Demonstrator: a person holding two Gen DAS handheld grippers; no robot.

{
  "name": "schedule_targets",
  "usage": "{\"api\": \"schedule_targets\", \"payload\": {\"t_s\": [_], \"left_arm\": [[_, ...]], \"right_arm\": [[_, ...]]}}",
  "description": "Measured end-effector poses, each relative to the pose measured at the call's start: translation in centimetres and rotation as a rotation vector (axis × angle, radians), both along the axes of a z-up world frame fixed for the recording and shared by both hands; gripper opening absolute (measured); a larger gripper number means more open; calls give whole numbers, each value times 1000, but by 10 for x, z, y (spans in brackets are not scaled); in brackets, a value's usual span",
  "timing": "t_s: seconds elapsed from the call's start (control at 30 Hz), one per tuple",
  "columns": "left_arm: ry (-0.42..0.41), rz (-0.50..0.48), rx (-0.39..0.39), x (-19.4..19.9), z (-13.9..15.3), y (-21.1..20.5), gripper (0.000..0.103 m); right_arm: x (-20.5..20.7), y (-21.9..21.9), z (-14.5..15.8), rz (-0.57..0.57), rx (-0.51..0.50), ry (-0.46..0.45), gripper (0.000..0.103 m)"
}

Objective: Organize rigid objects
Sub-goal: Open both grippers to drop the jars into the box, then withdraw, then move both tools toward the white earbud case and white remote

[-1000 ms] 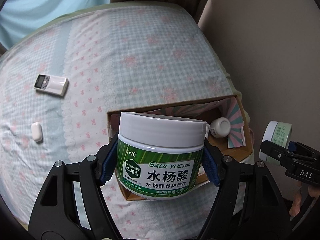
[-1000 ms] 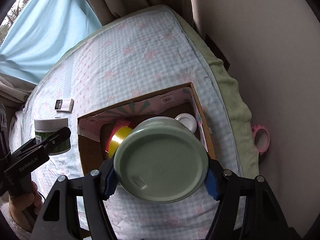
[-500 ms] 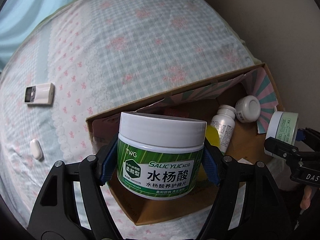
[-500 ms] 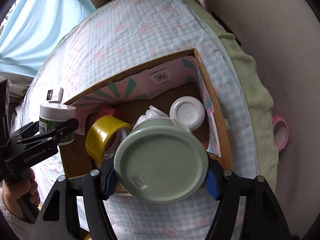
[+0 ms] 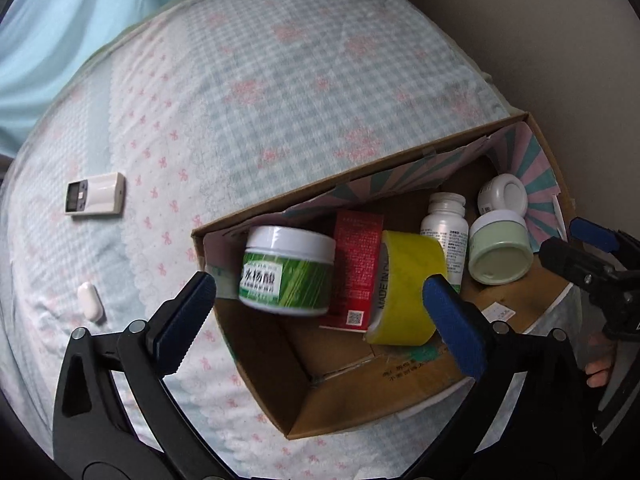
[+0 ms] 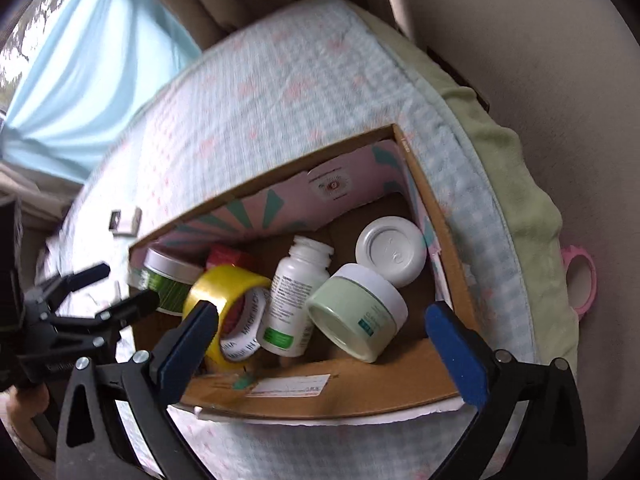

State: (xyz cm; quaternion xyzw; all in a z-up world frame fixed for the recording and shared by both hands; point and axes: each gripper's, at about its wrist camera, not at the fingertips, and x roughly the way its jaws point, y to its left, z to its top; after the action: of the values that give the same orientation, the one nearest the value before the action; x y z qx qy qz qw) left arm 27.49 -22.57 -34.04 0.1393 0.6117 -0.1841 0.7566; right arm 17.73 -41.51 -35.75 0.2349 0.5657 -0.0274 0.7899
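A cardboard box (image 5: pixel 300 412) (image 6: pixel 436 216) sits on the bed. Inside lie a green-labelled white-lidded jar (image 5: pixel 286 272) (image 6: pixel 168 278), a red carton (image 5: pixel 356 276), a yellow tape roll (image 5: pixel 408 288) (image 6: pixel 232 312), a white bottle (image 5: pixel 444 236) (image 6: pixel 294 304), a pale green jar (image 5: pixel 498 246) (image 6: pixel 358 312) and a white round lid (image 5: pixel 504 196) (image 6: pixel 390 250). My left gripper (image 5: pixel 320 324) is open and empty above the box's left end. My right gripper (image 6: pixel 320 344) is open and empty above the box's near side.
A white remote (image 5: pixel 95 199) (image 6: pixel 126 221) and a small white capsule-shaped case (image 5: pixel 90 302) lie on the checked bedsheet left of the box. A pink tape ring (image 6: pixel 580 284) hangs off the bed's right edge by the wall. Curtains stand at the far end.
Both grippers opened. The green-labelled jar dropped from the left one and the pale green jar from the right one into the box. Both views shifted closer over the box.
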Motion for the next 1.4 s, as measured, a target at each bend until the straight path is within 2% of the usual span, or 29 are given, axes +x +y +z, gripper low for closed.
{"api": "schedule_targets", "payload": {"t_s": [0.13,0.43,0.73,0.93,1.1,1.27,1.4], "left_arm": [[-3,1,12,-9,5,7,103],[-70,11,-6,-19,34,20,103],[-122,48,-52,-32,78,52,103],[-156,103,-41,-40,105,91,103],[-172,191,-41,-42,117,143,103],[-174,346,-59,-39,117,212,103],[-149,467,-60,-34,107,264,103]], "right_arm": [[-7,-3,3,-30,-11,-12,103],[-9,9,15,16,-67,20,103],[-8,40,58,102,-147,-9,103],[-3,74,92,177,-165,-62,103],[10,112,126,267,-231,-115,103],[42,150,152,375,-223,-164,103],[77,191,164,493,-234,-192,103]]}}
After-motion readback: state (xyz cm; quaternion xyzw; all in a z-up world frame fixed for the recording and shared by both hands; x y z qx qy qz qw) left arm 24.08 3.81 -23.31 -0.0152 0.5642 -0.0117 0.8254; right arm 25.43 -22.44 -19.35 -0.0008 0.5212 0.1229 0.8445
